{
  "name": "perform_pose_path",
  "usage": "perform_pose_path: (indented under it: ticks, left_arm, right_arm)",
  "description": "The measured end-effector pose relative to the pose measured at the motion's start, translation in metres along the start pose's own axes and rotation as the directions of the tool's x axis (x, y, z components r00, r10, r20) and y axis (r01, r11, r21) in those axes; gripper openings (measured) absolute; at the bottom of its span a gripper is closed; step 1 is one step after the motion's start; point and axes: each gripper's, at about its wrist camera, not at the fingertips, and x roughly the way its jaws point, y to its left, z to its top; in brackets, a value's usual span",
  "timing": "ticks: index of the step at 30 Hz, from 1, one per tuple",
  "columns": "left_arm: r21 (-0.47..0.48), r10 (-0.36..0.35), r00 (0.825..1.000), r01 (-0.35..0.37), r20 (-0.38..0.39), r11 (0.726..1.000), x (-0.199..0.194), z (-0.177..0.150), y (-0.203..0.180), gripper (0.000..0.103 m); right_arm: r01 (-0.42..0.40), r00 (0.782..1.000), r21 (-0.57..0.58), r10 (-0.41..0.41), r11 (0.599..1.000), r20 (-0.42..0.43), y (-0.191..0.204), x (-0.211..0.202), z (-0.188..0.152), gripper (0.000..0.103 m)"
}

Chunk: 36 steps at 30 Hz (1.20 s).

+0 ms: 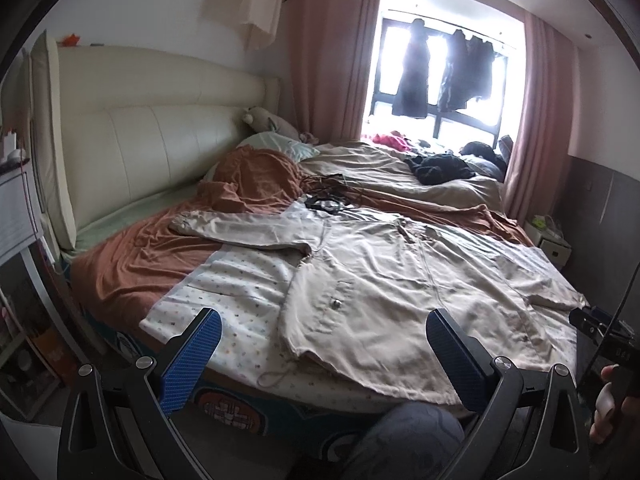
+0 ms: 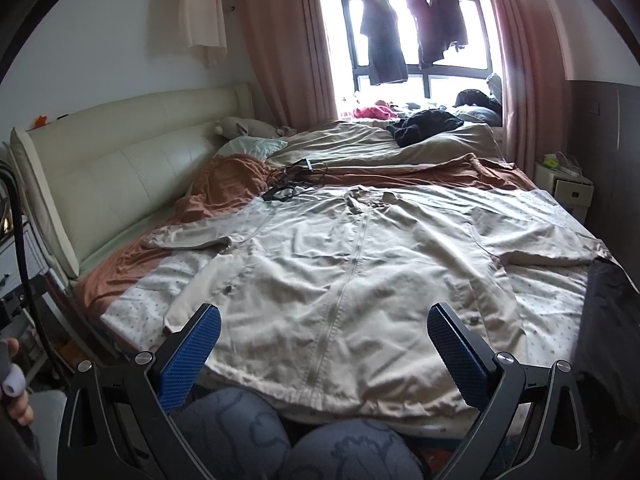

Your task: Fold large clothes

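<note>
On the bed (image 2: pixel 132 312) a beige jacket (image 2: pixel 352 280) lies flat, both tools spread.

Beige zip jacket (image 2: pixel 352 280) spread flat, front up (zipper closed), sleeves outstretched, on patterned sheet (image 2: pixel 552 304).

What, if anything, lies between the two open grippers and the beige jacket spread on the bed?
Nothing visible does. The beige jacket lies flat and uncovered, its hem at the near edge of the bed, just ahead of the left gripper and right gripper. The tangle of black cables sits beyond the collar, out of the way.
</note>
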Motion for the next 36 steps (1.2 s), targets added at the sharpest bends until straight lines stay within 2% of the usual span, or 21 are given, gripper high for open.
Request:
perform_pose_path:
  ticks: [11,19,25,27,30,36]
  left_arm:
    - [-0.078,0.046,0.998,-0.049,-0.032,0.996,0.060,0.034,0.036,0.103]
    - [-0.175,0.079,0.996,-0.084,-0.038,0.981,0.108,0.054,0.086,0.102]
    - [-0.232,0.114,0.992,-0.124,-0.060,0.965,0.150,0.071,0.124,0.094]
    - [-0.269,0.116,0.990,-0.132,-0.074,0.954,0.169,0.076,0.138,0.092]
    - [-0.316,0.124,0.988,-0.148,-0.096,0.937,0.196,0.082,0.159,0.083]
    - [-0.471,0.098,0.982,-0.163,-0.161,0.867,0.258,0.090,0.208,0.067]
  right_arm:
    - [-0.035,0.999,-0.020,0.035,0.999,-0.023,0.012,0.074,0.036,0.103]
    - [-0.072,0.996,-0.033,0.070,0.997,-0.054,0.032,0.140,0.058,0.103]
    - [-0.098,0.992,-0.026,0.096,0.995,-0.076,0.046,0.192,0.074,0.103]
    - [-0.116,0.989,-0.015,0.115,0.993,-0.089,0.051,0.212,0.079,0.102]
    - [-0.137,0.985,-0.006,0.135,0.991,-0.107,0.060,0.241,0.086,0.099]
    - [-0.181,0.975,-0.003,0.179,0.983,-0.129,0.081,0.297,0.095,0.094]
